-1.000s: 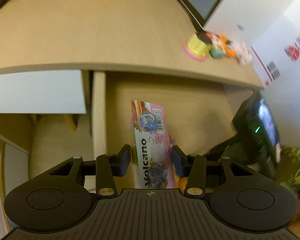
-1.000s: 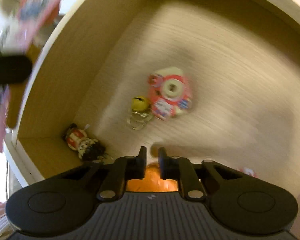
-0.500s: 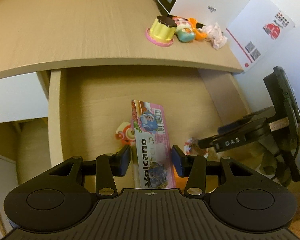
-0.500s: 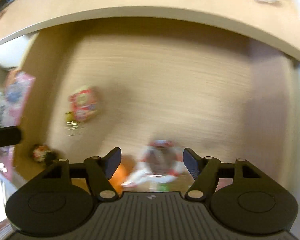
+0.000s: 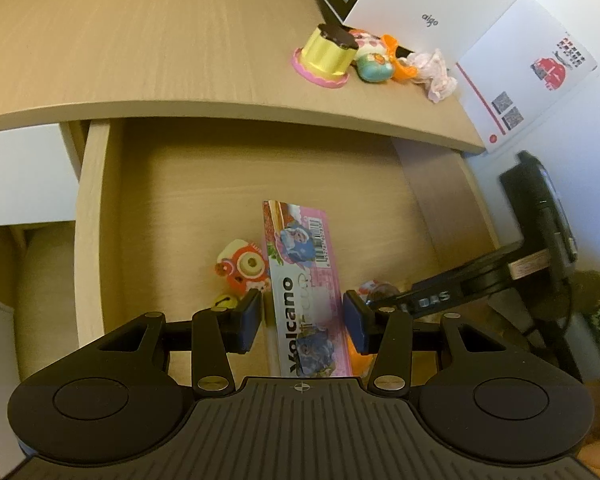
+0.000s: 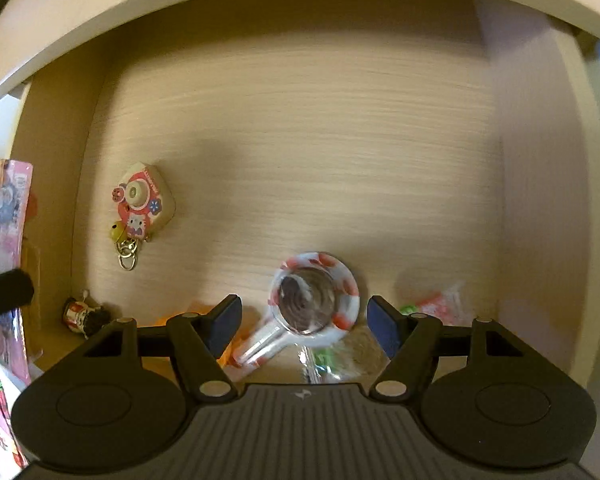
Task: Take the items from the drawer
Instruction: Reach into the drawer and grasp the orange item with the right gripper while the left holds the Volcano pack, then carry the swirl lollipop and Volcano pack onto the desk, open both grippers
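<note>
magnifier: a small round lens in a white frame with red spots, lying on the drawer floor near the front, its short handle pointing toward the near left. it sits between the right gripper's open fingers but nothing touches it yet.
handling: looks light and rigid. the lens may be slick and scratchable, so the rim or the handle is the better place to close on, in my judgement.
right gripper: jaws spread wide, holding nothing, poised over the magnifier.
pink packet: a flat "volcano" snack pack, thin and probably crinkly. it stands up between the left gripper's pads, held above the drawer.
left gripper: jaws part open at the packet's width. whether the pads actually pinch it i cannot tell.
drawer: pulled out under the desk top. it holds the magnifier, a red camera-shaped keychain with a yellow bell at the left, a small figurine in the near left corner, and some wrapped bits at the front edge, too blurred to name.
desk top: a yellow cup toy and other small toys grouped at its right end.
</note>
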